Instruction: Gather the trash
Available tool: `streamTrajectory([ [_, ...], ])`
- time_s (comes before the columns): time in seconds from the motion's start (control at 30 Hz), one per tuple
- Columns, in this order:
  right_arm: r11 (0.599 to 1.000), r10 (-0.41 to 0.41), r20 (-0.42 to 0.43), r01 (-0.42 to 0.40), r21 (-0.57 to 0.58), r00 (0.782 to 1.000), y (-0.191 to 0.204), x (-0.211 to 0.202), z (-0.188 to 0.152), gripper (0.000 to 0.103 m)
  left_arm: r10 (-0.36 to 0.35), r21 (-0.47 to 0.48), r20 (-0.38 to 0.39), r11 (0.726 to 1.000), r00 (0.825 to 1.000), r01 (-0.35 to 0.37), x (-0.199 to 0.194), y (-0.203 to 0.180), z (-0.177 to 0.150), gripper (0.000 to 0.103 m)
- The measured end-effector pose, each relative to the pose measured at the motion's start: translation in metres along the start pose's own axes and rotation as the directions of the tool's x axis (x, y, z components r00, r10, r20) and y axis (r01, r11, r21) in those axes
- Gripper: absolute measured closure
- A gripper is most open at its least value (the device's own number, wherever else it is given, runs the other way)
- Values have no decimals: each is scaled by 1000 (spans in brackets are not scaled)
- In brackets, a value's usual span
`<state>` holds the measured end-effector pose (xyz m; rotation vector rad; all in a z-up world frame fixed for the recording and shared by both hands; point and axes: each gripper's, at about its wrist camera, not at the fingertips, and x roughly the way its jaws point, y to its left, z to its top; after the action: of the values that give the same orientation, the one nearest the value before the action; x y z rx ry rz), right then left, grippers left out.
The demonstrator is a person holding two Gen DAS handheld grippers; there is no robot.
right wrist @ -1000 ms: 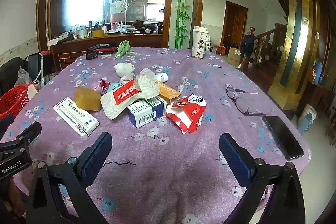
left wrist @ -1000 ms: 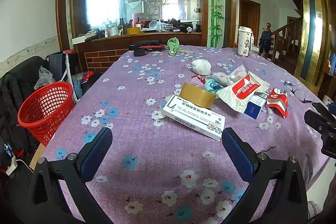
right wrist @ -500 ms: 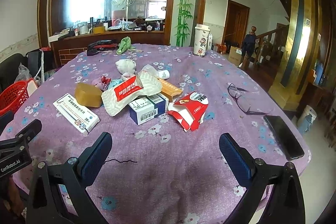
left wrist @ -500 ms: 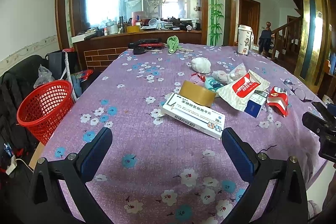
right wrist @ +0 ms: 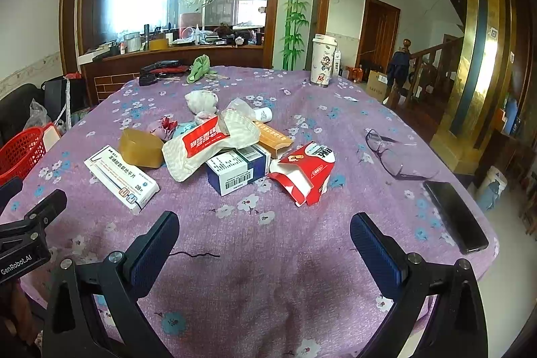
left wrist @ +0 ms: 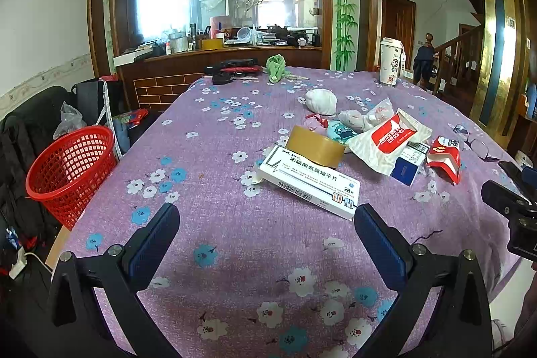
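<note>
A pile of trash lies mid-table: a long white medicine box (left wrist: 310,182) (right wrist: 121,177), a brown tape roll (left wrist: 315,146) (right wrist: 140,148), a white-and-red wrapper (left wrist: 391,138) (right wrist: 208,145), a blue-and-white box (right wrist: 238,169), a crumpled red carton (right wrist: 305,171) (left wrist: 444,156), an orange box (right wrist: 272,138) and balled tissue (left wrist: 321,101). A red mesh basket (left wrist: 72,170) stands off the table's left edge. My left gripper (left wrist: 266,235) is open and empty, short of the white box. My right gripper (right wrist: 263,240) is open and empty, short of the blue box and red carton.
The table carries a purple flowered cloth (left wrist: 214,130). Glasses (right wrist: 391,153) and a black phone (right wrist: 454,215) lie at the right. A white tumbler (right wrist: 323,61), green cloth (right wrist: 198,66) and dark items (right wrist: 161,67) sit at the far edge. A wooden counter stands behind.
Both grippers have crept slightly forward toward the pile, which looks a little nearer in the right wrist view. Nothing on the table has moved. Both jaws stay open.
</note>
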<state>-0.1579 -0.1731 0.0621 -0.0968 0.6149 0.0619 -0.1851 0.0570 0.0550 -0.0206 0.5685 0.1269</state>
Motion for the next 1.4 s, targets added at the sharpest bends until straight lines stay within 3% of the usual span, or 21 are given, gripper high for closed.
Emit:
streamTrajectory([
  [0.37, 1000, 5, -16, -5, 5, 1000, -1, 4, 0, 0, -9, -5, -21, 1000, 1000, 9, 5, 1, 0, 0],
  [0.53, 999, 33, -19, -32, 32, 999, -9, 6, 3, 0, -64, -61, -95, 996, 993, 59, 19, 11, 7, 0],
  [0.63, 996, 64, -31, -62, 69, 997, -17, 9, 7, 1, -119, -131, -164, 986, 979, 98, 33, 22, 14, 0],
  [0.77, 993, 70, -31, -67, 95, 997, -26, 12, 10, 1, -242, -269, -294, 949, 925, 163, 69, 29, 21, 2],
  [0.83, 993, 69, -24, -66, 97, 997, -29, 11, 11, 1, -304, -345, -331, 920, 893, 186, 83, 31, 22, 8],
  [0.9, 993, 67, -16, -65, 97, 998, -32, 11, 12, 1, -353, -401, -354, 894, 866, 201, 97, 28, 23, 24],
  [1.03, 992, 70, -7, -69, 107, 998, -39, 10, 13, 1, -384, -433, -378, 877, 842, 206, 117, 14, 25, 34],
  [1.13, 990, 75, -6, -73, 122, 997, -45, 12, 12, 1, -369, -421, -361, 884, 857, 203, 124, 5, 32, 46],
  [1.2, 987, 82, -12, -79, 140, 997, -51, 14, 12, 1, -376, -424, -357, 881, 855, 211, 132, 1, 36, 68],
  [1.3, 977, 128, -24, -122, 175, 991, -59, 19, 12, 1, -389, -429, -342, 875, 856, 226, 139, -1, 41, 74],
  [1.4, 958, 212, -32, -201, 206, 977, -63, 27, 16, 1, -381, -396, -312, 885, 870, 245, 134, -6, 48, 82],
])
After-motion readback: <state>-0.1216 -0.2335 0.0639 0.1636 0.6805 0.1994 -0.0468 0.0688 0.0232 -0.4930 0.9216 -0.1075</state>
